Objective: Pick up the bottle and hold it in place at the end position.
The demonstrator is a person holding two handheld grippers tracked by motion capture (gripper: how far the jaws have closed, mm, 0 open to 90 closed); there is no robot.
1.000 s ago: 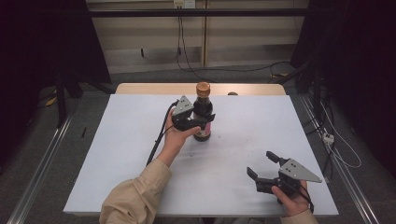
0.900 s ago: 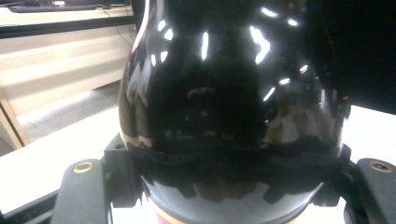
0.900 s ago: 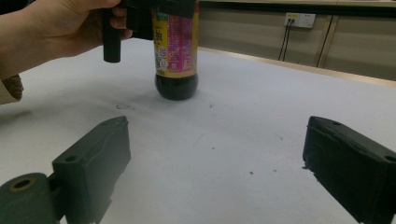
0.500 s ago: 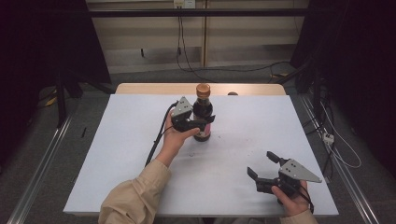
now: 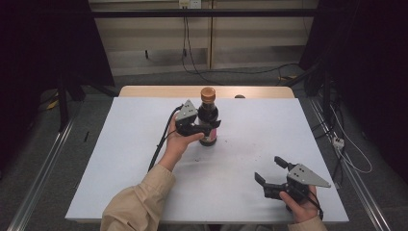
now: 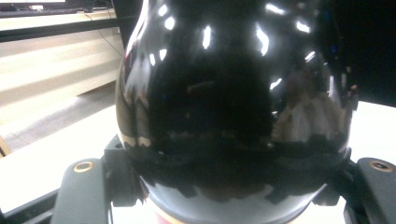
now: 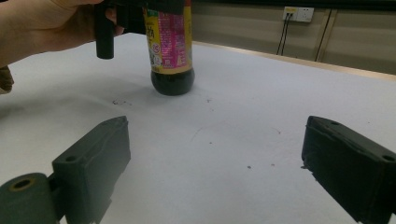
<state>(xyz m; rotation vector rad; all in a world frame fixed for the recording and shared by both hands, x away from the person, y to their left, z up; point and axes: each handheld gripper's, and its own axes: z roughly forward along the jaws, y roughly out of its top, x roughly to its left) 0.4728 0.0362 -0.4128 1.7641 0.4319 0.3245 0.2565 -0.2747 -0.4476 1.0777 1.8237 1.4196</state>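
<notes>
Table [image 5: 144, 192]: white top, bottle being kept upright near its far-centre. Bottle [image 5: 209, 120], dark w/ orange cap, is being pinched at the shoulder by left gripper [image 5: 204, 128], jaws clamped on both sides. Right gripper [image 5: 271, 172] is being held at near-right edge, jaws spread wide w/ nothing btwn.

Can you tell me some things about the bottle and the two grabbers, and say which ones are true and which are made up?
1. The left gripper is closed around the dark bottle. True.
2. The bottle lies on its side. False: it stands upright on the white table.
3. The right gripper holds the bottle too. False: its jaws stand wide open with nothing between them, near the front right of the table.
4. The bottle has an orange-brown cap. True.
5. The bottle's label is plain white. False: it is pink and yellow.
</notes>
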